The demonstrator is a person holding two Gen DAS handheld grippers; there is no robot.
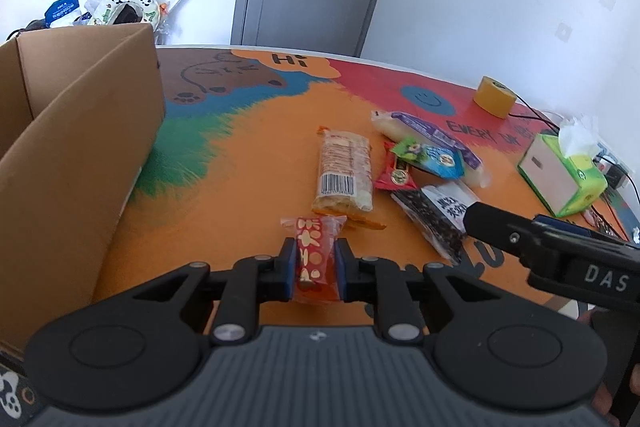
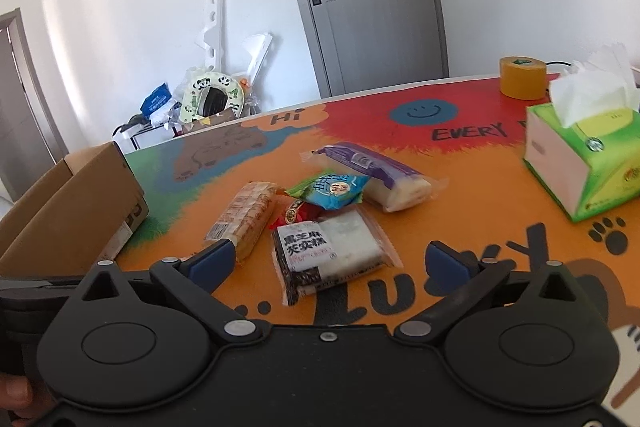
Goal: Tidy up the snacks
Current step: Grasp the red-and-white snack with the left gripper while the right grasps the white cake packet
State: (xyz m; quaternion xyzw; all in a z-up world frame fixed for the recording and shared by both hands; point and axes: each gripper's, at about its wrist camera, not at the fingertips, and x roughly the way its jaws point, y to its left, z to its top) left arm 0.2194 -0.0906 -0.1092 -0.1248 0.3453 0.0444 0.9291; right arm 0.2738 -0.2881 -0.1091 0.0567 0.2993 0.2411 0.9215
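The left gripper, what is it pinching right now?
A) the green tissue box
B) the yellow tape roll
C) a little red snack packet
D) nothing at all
C: the left gripper has its blue pads pressed on both sides of the red snack packet, which has pale shapes printed on it.

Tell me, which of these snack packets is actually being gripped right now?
The small red packet with gold flower prints, pinched in the left gripper. The other packets, like the black sesame cake, lie loose on the table; the right gripper is open.
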